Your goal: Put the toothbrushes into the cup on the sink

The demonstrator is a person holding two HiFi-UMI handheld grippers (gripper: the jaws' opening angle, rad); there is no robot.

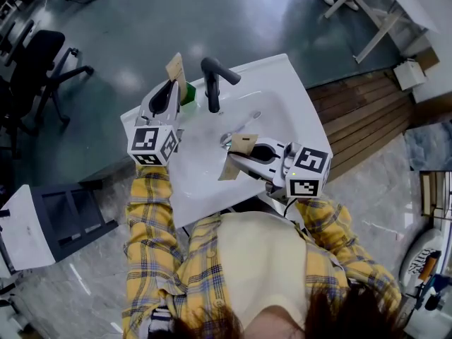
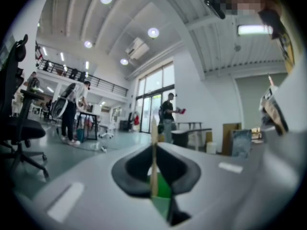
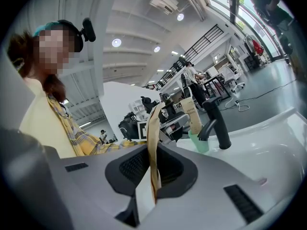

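left tongs (image 1: 175, 70): pressed together, pointing forward | right tongs (image 1: 236, 155): pressed together, pointing leftward | 2 elbows bent

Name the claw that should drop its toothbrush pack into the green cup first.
Left, probably. The left claw holds a toothbrush pack right at the green cup, seen just beneath its jaws. The right claw holds the other pack over the basin, with the faucet roughly between it and the cup.
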